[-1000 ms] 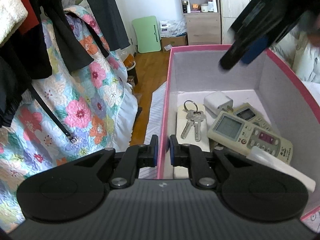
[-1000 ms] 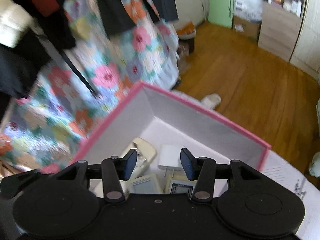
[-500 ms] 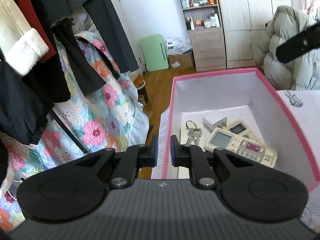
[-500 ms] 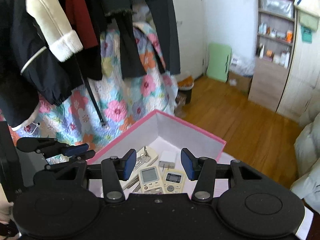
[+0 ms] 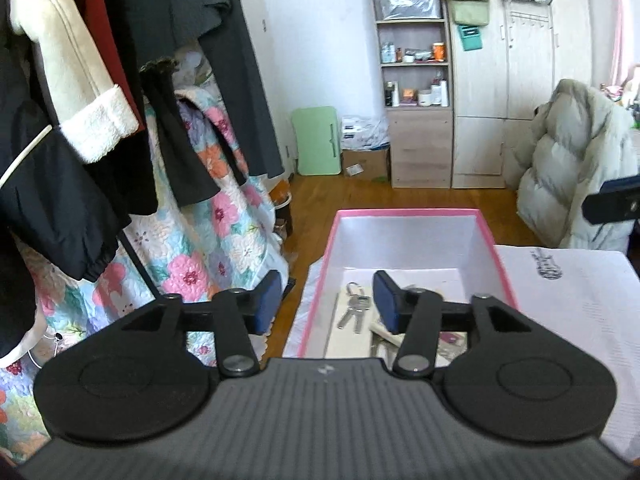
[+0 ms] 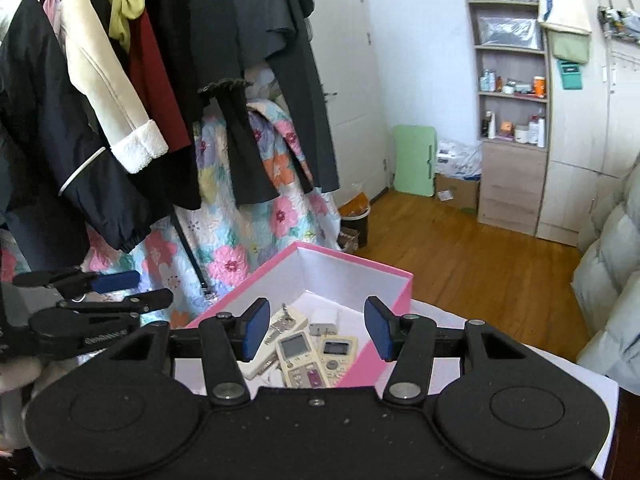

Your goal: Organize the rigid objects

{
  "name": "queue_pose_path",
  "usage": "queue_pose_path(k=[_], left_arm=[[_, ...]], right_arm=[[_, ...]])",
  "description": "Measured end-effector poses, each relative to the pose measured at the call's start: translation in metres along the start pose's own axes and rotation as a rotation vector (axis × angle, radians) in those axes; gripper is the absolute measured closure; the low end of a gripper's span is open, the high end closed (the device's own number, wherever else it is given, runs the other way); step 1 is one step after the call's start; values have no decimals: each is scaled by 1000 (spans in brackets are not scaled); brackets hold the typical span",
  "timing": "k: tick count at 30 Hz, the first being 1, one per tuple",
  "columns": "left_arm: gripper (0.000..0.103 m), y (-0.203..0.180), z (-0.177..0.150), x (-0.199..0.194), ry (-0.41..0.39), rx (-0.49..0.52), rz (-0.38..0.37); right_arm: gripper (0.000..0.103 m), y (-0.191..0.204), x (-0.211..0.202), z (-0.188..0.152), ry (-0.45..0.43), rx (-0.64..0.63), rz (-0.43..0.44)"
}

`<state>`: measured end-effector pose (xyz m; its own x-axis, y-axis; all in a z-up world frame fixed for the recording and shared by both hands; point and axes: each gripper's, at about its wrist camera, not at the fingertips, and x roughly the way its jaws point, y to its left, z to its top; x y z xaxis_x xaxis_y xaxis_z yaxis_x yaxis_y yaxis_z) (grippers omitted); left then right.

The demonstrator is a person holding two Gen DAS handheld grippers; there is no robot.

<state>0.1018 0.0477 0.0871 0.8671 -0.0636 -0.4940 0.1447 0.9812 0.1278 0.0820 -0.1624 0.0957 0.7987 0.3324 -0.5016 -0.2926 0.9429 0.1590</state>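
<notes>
A pink box [image 5: 404, 213] with a white inside stands on a white-covered table [image 5: 572, 292]; it also shows in the right wrist view [image 6: 372, 267]. It holds keys [image 5: 354, 314], two cream remote controls [image 6: 298, 356] and a white charger [image 6: 323, 326]. My left gripper [image 5: 326, 302] is open and empty, held above the box's near left corner. My right gripper [image 6: 316, 328] is open and empty, above the box's near side. The left gripper also shows at the left of the right wrist view [image 6: 120, 288].
Coats hang on a rack [image 6: 120, 100] over a floral quilt [image 5: 192, 248] to the left. A white puffer jacket [image 5: 572, 168] sits at the right. Shelves [image 5: 416, 80], a wardrobe and a wooden floor lie beyond the table.
My left gripper has opened and let go of the box's left wall. Both grippers have lifted and pulled back from the box.
</notes>
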Motion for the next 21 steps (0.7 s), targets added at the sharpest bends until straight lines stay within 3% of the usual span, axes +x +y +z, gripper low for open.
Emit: queue_pose_path(k=[3, 9, 12, 15, 17, 21], left_arm=[[33, -5, -2, -10, -2, -4, -21], [16, -17, -17, -22, 43, -22, -73], [0, -22, -28, -29, 40, -48, -85], [0, -33, -35, -31, 77, -13, -128], [0, -41, -39, -32, 85, 11, -131], [0, -55, -48, -29, 128, 51, -133]], right_arm=[[45, 0, -11, -14, -17, 1, -45], [44, -1, -30, -42, -29, 44, -120], [44, 3, -40, -57, -28, 55, -165], [43, 6, -49, -67, -20, 74, -201], [31, 6, -54, -73, -15, 93, -217], [30, 8, -61, -87, -19, 110, -268]])
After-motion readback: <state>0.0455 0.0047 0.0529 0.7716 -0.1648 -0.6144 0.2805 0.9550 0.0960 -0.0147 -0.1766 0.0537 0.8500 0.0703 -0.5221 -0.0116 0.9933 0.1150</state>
